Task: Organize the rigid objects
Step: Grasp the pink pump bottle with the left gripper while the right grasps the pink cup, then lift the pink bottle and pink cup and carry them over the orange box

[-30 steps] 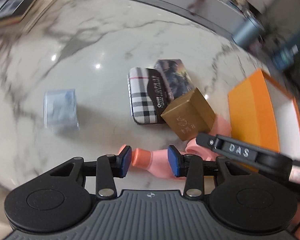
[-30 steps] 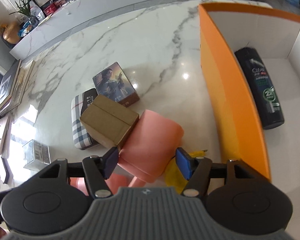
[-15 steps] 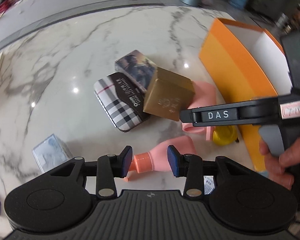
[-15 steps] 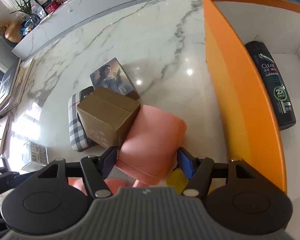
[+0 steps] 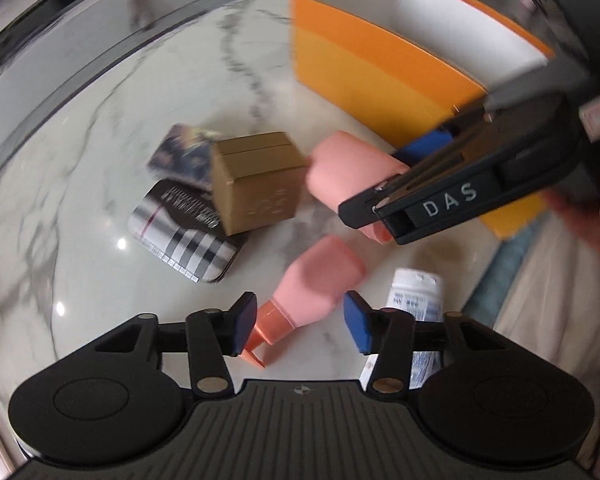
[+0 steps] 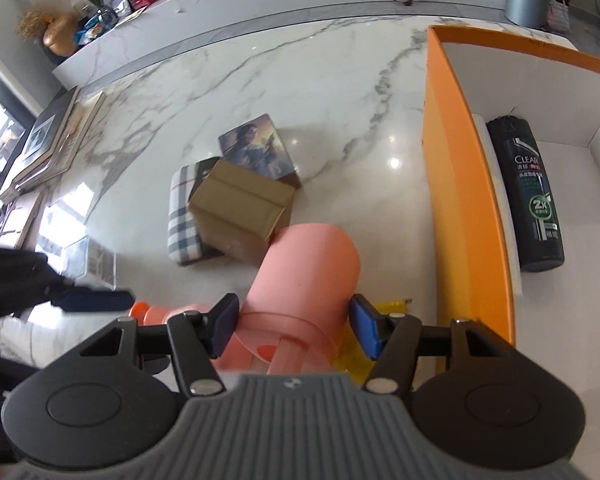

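- Right gripper (image 6: pixel 294 326): jaws spread around the large pink cup (image 6: pixel 308 276), which lies on its side. The left pad looks to be at the cup's wall; the right pad stands slightly clear. Judged a straddle, not yet a firm pinch.
- Left gripper (image 5: pixel 296 326): jaws spread, nothing held. The pink bottle (image 5: pixel 314 288) lies on the marble between and just beyond the pads, its orange cap (image 5: pixel 270 328) towards the camera.
- Risk: the cup is round and smooth. An off-centre closure could roll it or squeeze it forward out of the pads.
- Risk: the cup's far end lies against, or just beside, the brown carton (image 6: pixel 240 210). Contact cannot be confirmed. A careless lift could drag the carton across the plaid case (image 6: pixel 184 220) below it.
- Risk: a yellow object (image 6: pixel 354 360), unidentified, lies under the right pad and could be nudged.
- Risk: the two grippers work close together; crossing paths would bring collision.
- Edges: the orange box (image 6: pixel 466 216) stands just right of the cup, its near wall tall. The cup must clear that rim.
- Room: the box holds one dark shampoo bottle (image 6: pixel 534 196) along its left side, with bare floor beyond. Open marble table (image 6: pixel 260 88) lies further off.
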`<move>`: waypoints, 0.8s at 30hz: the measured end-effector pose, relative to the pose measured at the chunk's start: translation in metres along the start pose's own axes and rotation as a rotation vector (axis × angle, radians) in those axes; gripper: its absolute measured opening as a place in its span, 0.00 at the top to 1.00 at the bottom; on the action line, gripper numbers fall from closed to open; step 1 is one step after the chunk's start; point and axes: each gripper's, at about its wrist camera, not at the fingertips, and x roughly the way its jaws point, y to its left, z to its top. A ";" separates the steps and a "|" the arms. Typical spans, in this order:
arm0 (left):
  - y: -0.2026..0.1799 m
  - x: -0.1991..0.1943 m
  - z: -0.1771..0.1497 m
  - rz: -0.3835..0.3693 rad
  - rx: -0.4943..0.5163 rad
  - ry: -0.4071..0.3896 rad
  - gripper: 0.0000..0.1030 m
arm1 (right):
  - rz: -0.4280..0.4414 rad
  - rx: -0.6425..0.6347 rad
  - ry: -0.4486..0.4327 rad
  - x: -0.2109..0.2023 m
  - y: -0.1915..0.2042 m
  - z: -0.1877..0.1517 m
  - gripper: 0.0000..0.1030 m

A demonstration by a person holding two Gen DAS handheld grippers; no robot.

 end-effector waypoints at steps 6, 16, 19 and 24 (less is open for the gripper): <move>-0.011 0.018 0.007 -0.025 0.193 0.035 0.39 | 0.032 -0.035 0.033 -0.006 0.001 -0.007 0.40; -0.010 0.044 0.011 -0.082 0.309 0.073 0.42 | 0.058 -0.024 0.087 -0.001 -0.001 -0.012 0.41; -0.011 0.048 0.011 -0.097 0.278 0.076 0.45 | 0.054 -0.010 0.093 0.003 -0.002 -0.009 0.41; -0.006 0.052 0.012 -0.106 0.154 0.087 0.45 | 0.076 0.044 0.105 0.011 -0.007 -0.002 0.40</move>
